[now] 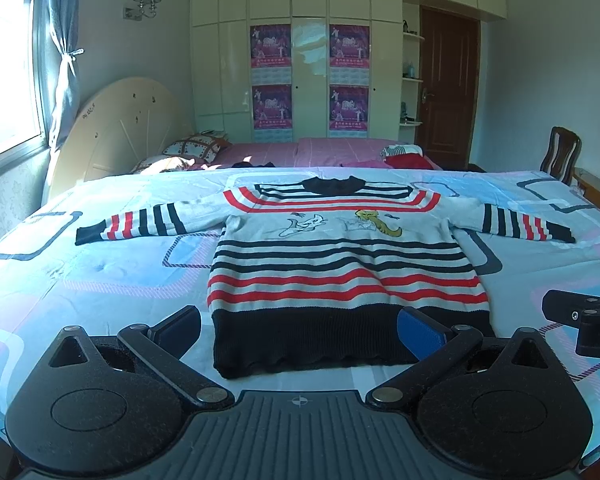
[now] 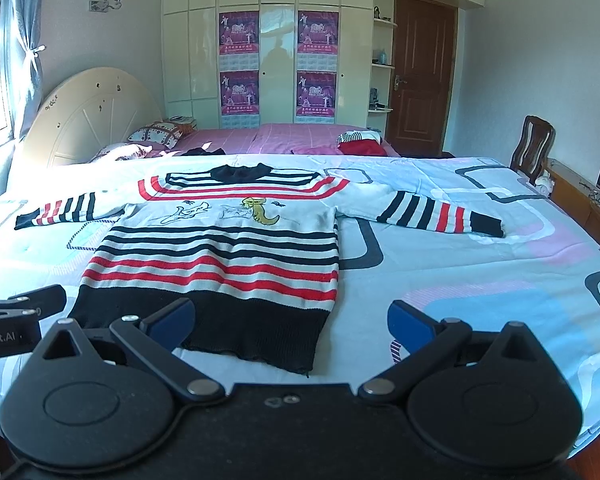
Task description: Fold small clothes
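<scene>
Both pairs of jaws are spread wide, with nothing held between them. The left gripper (image 1: 300, 330) is held low over the near edge of the bed (image 1: 100, 280), and between its jaws the black hem band of the sweater (image 1: 340, 264) is seen, lying just beyond the fingertips and untouched by them. The sweater is laid flat and face up on the patterned quilt, with its hem toward the near side and its black collar toward the far side; both sleeves are stretched out to left and right. Black and red stripes run across its lower body, and two cartoon cats are printed on the white chest. In the right wrist view the right gripper (image 2: 292, 320) is placed further to the right, so that the sweater (image 2: 220, 256) lies mostly to the left of its centre: the left finger (image 2: 172, 316) is seen over the black hem band, while the right finger (image 2: 412, 320) is seen over bare quilt, apart from the garment. The near right corner of the hem falls between the two jaws. Whether the left finger touches the fabric cannot be told. Each gripper appears at the edge of the other's view, the two being held side by side.
</scene>
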Tool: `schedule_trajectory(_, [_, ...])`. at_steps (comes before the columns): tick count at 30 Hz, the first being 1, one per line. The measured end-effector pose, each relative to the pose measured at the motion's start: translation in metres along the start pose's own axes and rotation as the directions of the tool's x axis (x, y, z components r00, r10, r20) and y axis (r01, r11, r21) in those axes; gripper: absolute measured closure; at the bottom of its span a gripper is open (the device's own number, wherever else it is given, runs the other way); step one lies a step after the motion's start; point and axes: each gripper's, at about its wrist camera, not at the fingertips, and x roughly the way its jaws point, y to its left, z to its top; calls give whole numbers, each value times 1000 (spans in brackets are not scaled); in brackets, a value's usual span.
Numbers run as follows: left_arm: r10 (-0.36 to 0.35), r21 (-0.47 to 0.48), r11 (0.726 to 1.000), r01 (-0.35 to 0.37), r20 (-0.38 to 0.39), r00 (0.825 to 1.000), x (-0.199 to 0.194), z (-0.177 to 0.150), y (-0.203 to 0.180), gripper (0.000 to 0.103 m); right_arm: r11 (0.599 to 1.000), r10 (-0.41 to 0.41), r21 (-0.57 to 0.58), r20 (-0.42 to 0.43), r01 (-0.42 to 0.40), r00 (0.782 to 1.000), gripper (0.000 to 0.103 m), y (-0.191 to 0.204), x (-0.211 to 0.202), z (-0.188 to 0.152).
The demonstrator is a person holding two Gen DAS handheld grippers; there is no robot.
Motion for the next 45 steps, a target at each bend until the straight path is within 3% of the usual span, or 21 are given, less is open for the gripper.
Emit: schedule_trajectory(45, [-13, 13, 1000, 13, 1, 1000, 5, 6, 3, 0, 1000, -10, -2, 3, 10, 1000, 0, 5, 0, 1])
